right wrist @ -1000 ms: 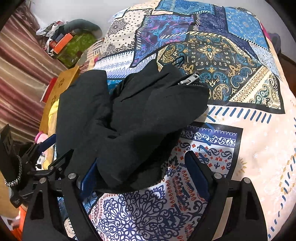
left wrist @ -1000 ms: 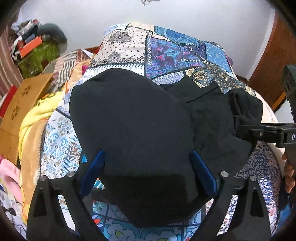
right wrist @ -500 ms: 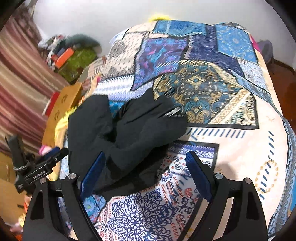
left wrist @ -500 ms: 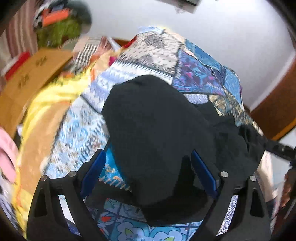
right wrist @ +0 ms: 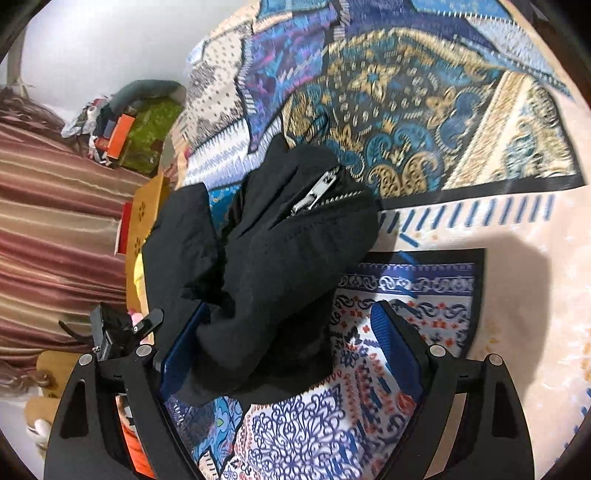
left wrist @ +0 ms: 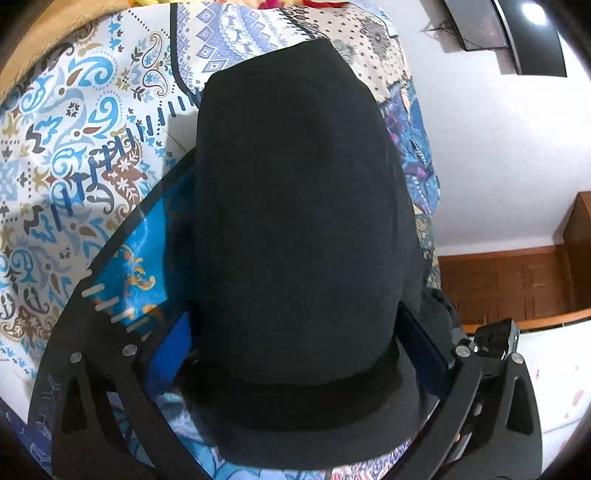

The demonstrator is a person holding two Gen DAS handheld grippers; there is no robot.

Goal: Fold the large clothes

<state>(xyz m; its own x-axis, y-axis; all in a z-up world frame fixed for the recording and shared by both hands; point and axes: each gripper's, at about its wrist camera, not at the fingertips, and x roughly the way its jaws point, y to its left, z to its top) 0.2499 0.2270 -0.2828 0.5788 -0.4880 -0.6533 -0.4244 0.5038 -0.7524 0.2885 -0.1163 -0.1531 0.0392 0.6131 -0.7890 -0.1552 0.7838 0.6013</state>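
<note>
A large black garment (left wrist: 303,206) lies on a patchwork bedspread (left wrist: 92,147). In the left wrist view its smooth folded part fills the middle and runs down between my left gripper's (left wrist: 299,347) blue pads (left wrist: 171,345). Those jaws are opening, and the cloth lies between them without being pinched. In the right wrist view the same garment (right wrist: 280,258) is bunched, with a metal zipper (right wrist: 314,195) on top. My right gripper (right wrist: 291,354) stands open over its near end, the cloth resting against the left finger (right wrist: 184,350). The left gripper (right wrist: 122,332) shows at the garment's left side.
The bedspread (right wrist: 461,147) stretches away to the right. A striped curtain (right wrist: 55,229), a cardboard box (right wrist: 147,206) and a pile of coloured things (right wrist: 140,129) stand at the left. A white wall, a dark screen (left wrist: 517,33) and wood panelling (left wrist: 517,280) lie beyond the bed.
The left gripper rolled, sank closer over the black garment, and its jaws widened. The right gripper tilted and came closer to the zipper end of the garment.
</note>
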